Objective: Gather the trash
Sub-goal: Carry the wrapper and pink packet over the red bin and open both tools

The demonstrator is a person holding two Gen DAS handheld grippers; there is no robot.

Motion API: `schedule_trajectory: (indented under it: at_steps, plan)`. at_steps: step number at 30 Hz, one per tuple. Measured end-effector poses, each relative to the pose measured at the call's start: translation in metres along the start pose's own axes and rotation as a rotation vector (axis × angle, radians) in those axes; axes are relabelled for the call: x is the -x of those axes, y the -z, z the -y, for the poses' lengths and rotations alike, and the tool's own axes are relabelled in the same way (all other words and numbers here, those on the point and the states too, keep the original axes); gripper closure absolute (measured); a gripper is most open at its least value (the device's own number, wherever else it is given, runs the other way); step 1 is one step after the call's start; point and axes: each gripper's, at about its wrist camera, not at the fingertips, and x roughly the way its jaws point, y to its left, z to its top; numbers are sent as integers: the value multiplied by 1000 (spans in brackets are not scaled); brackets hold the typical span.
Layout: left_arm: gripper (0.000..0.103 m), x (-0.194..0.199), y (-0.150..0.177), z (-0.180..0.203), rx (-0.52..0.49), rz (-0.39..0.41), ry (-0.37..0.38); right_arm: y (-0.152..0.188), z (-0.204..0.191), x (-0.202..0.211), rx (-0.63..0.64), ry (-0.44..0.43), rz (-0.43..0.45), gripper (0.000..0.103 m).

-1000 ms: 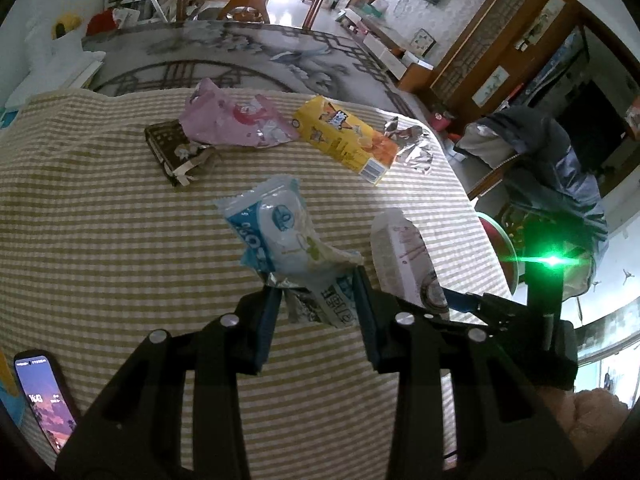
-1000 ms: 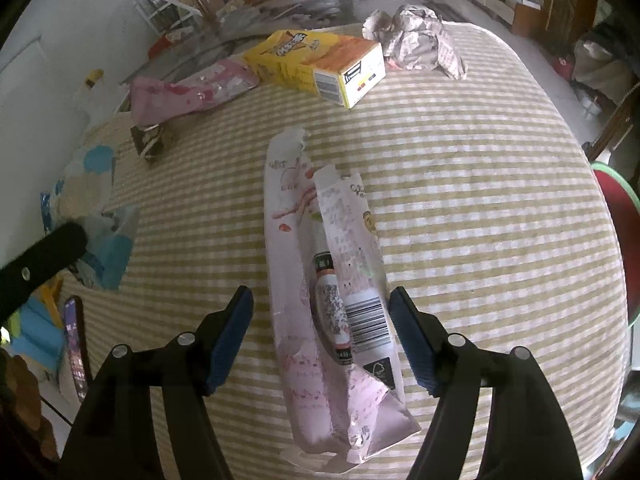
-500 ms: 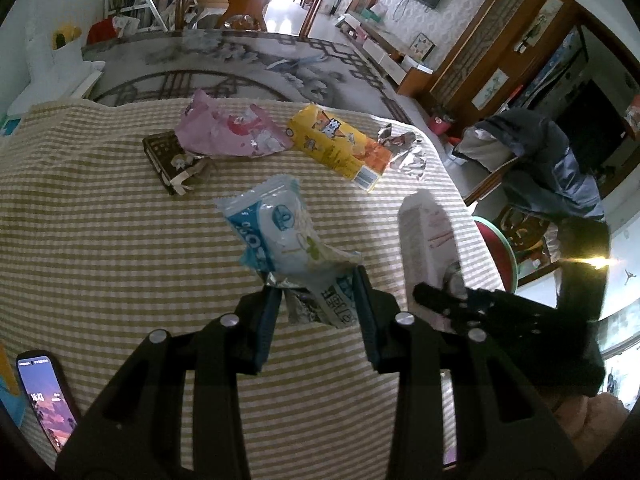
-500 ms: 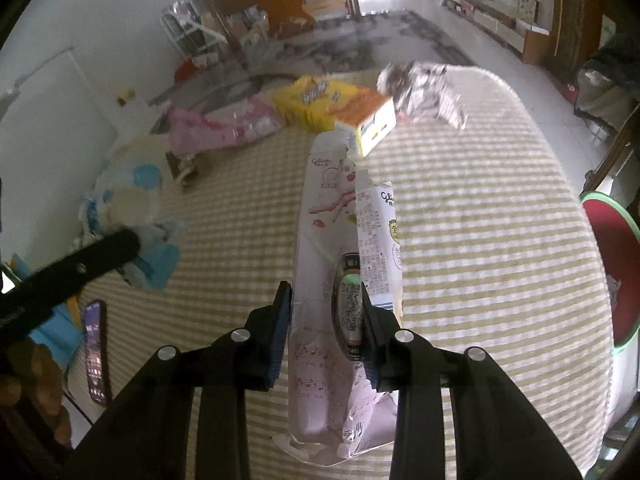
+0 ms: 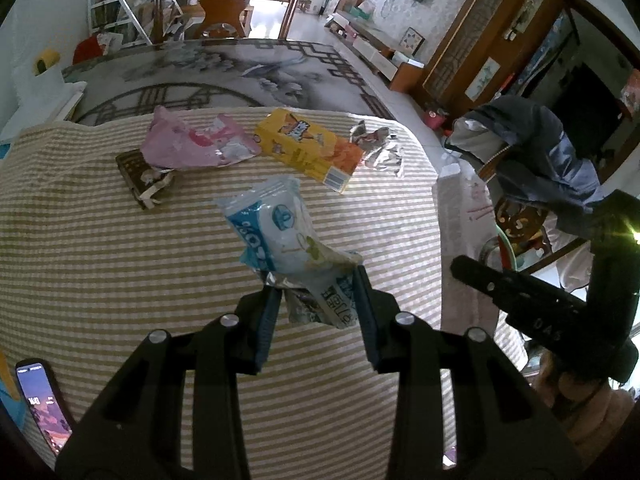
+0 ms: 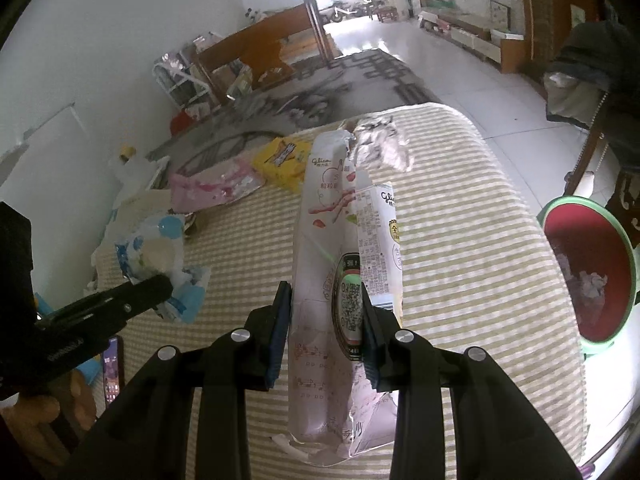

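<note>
The right gripper (image 6: 326,332) has its fingers (image 6: 280,332) clamped on a pale pink snack pouch (image 6: 340,264). Its jaws have just been closing, and the pouch now sits pinched between the pads, clear of the desk (image 6: 460,240). The pouch is a long, flat, crinkly film bag whose long axis runs straight ahead along the fingers, its torn mouth at the far end and its creased bottom hanging below the pads. What the coming move seems to turn on is the red bin with the green rim (image 6: 592,276): it stands off the desk's right edge, low and to the right of the pouch. The right hand is plainly the nearer one, so a swing to the right should bring the pouch over the opening.

The left gripper (image 5: 316,312) has its fingers (image 5: 266,320) clamped on the foil tail of a blue and white wrapper (image 5: 280,228), a soft, puffy, glossy bag that stands up and away from the pads. It lies further from the bin, with the other gripper between them.

Beyond, on the beige striped cloth, rest a brown wrapper (image 5: 142,176), a crumpled pink bag (image 5: 192,144), a stiff yellow carton (image 5: 308,152) lying on its side, and a crushed silver foil (image 5: 378,148) near the far right edge. These are not yet collected.
</note>
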Motion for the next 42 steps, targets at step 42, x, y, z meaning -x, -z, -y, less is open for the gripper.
schedule_trajectory:
  at_steps: [42]
  plan:
    - [68, -45, -30, 148, -58, 34, -32, -44, 142, 56, -37, -36, 53, 72]
